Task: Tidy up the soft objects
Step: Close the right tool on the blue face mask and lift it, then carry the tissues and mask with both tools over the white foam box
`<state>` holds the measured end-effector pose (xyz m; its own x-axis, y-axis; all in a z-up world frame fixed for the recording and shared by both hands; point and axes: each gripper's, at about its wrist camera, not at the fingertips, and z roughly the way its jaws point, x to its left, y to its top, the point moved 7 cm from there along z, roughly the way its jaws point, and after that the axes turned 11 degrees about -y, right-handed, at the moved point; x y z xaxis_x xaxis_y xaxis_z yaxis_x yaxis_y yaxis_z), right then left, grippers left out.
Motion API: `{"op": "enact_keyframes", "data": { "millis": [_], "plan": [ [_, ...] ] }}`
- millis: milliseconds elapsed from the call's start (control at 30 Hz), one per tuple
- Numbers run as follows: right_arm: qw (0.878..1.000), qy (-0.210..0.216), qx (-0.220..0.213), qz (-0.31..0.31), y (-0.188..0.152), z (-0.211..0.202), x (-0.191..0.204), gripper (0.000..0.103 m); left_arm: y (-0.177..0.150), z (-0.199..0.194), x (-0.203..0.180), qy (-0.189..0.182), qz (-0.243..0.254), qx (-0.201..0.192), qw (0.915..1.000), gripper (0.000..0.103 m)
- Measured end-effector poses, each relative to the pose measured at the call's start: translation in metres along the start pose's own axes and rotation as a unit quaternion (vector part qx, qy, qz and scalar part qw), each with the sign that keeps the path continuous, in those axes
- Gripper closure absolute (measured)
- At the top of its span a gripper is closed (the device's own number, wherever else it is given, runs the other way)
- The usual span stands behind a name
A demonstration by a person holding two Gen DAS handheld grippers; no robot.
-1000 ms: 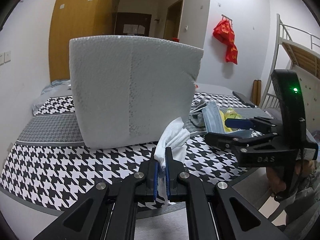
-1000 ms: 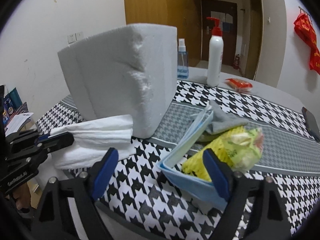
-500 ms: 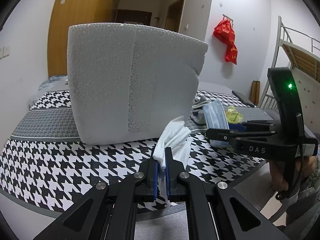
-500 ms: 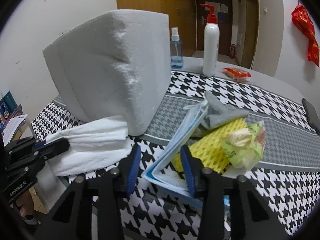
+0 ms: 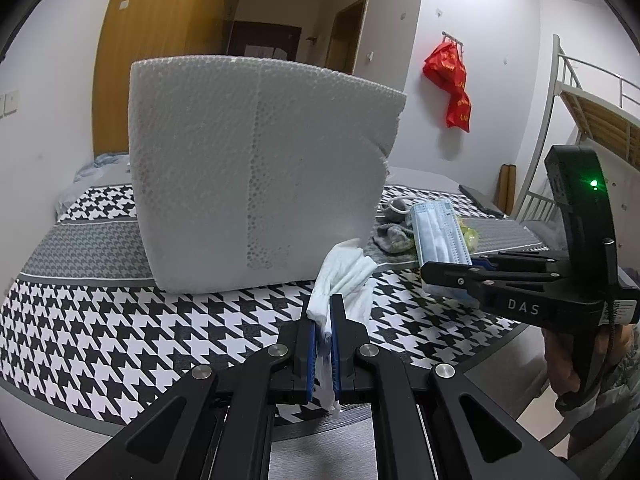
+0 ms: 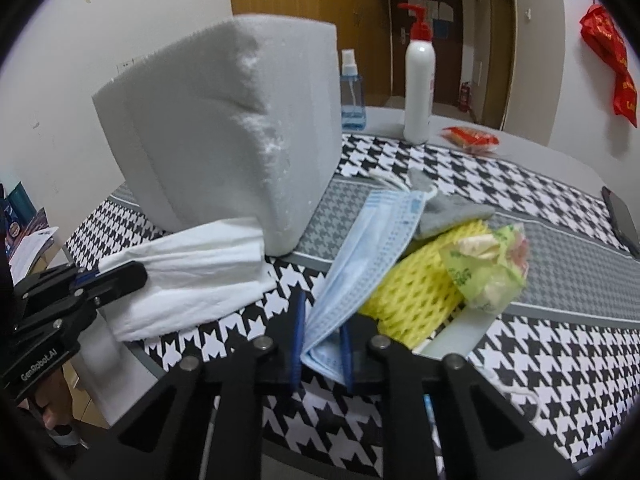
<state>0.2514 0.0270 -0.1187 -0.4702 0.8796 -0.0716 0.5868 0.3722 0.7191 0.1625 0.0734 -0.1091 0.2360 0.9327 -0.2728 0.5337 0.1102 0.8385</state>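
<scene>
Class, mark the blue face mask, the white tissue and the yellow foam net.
blue face mask [image 6: 360, 256], right wrist view, pleated middle.
white tissue [image 6: 192, 280], right wrist view, flat centre.
yellow foam net [image 6: 420, 296], right wrist view, mesh middle.

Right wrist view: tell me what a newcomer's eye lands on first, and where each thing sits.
The big white foam block stands upright on the houndstooth tablecloth, filling the left half. In front of it, the right tongs have just closed on a blue face mask, which leans against a yellow mesh sleeve. At the left edge, the left tongs pinch a white tissue.
</scene>
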Motion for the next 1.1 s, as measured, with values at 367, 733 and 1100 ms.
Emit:
{"op": "enact_keyframes", "data": {
  "millis": [367,733,1100],
  "plan": [
    [0.999,-0.005,-0.043,0.017,0.005,-0.03,-0.011,0.085,0.013,-0.011,-0.022,-0.001,0.021,-0.015,0.9997,0.097],
    [0.997,-0.013,-0.073,0.034,0.007,-0.058,-0.026,0.085,0.036,-0.017,-0.045,-0.009,0.046,-0.032,0.9984,0.097],
    [0.995,-0.014,-0.092,0.045,0.006,-0.079,-0.036,0.085,0.052,-0.02,-0.064,-0.014,0.072,-0.045,0.9963,0.097]
  ]
}}
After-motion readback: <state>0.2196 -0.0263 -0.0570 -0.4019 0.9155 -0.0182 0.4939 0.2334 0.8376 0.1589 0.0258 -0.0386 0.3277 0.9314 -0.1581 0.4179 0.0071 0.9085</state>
